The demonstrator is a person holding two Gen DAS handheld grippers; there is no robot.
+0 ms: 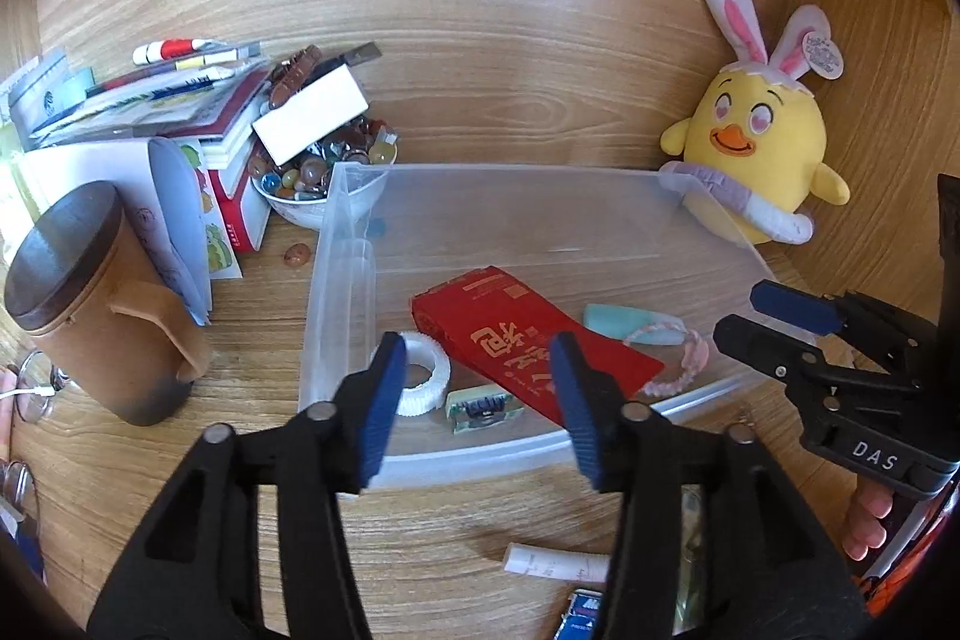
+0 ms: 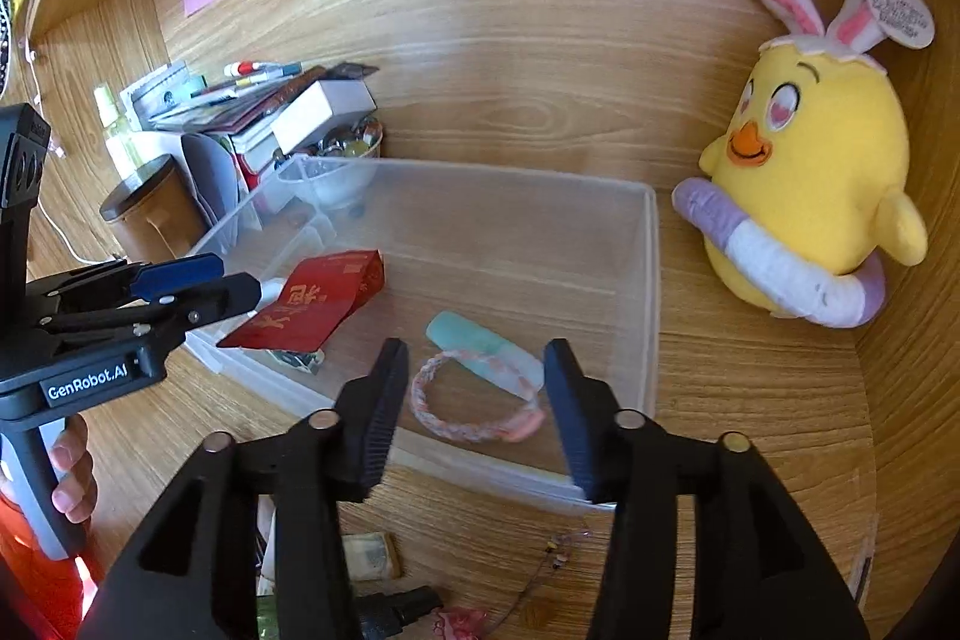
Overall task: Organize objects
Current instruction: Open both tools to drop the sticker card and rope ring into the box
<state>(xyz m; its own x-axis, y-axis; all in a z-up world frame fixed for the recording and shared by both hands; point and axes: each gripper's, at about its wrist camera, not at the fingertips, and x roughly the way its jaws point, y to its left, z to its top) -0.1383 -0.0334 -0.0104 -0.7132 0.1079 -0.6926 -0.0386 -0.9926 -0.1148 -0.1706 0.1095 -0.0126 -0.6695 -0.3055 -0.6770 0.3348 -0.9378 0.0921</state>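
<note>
A: Why is the clear plastic bin [image 1: 336, 316] sitting in the middle of the wooden surface [image 1: 510, 100]?

B: I judge it is the collecting place. Things already lie on its floor: one red envelope [image 1: 528, 346], one white tape roll [image 1: 420, 376], one small green-edged packet [image 1: 483, 409], one mint tube [image 2: 480, 346] and one pink braided bracelet [image 2: 468, 406].

A: So five in the bin. And the grippers?

B: Two. The left hand-held gripper [image 1: 477, 400] hangs over the near wall of the bin, released, jaws apart, nothing between them. The right hand-held gripper [image 2: 474, 406] is likewise spread and empty, above the bracelet and tube.

A: What remains outside?

B: In front of the bin, a white paper roll [image 1: 555, 562] and a thin beaded chain [image 2: 558, 559], near the gripper bases; other bits there are too hidden to name. Left of the bin stand one brown lidded mug [image 1: 102, 304], a stack of books [image 1: 180, 124] and one bowl of glass pebbles [image 1: 318, 172], with one pebble [image 1: 297, 253] loose beside it. One yellow plush chick [image 2: 810, 184] sits to the right, touching the bin corner in the left view.
</note>
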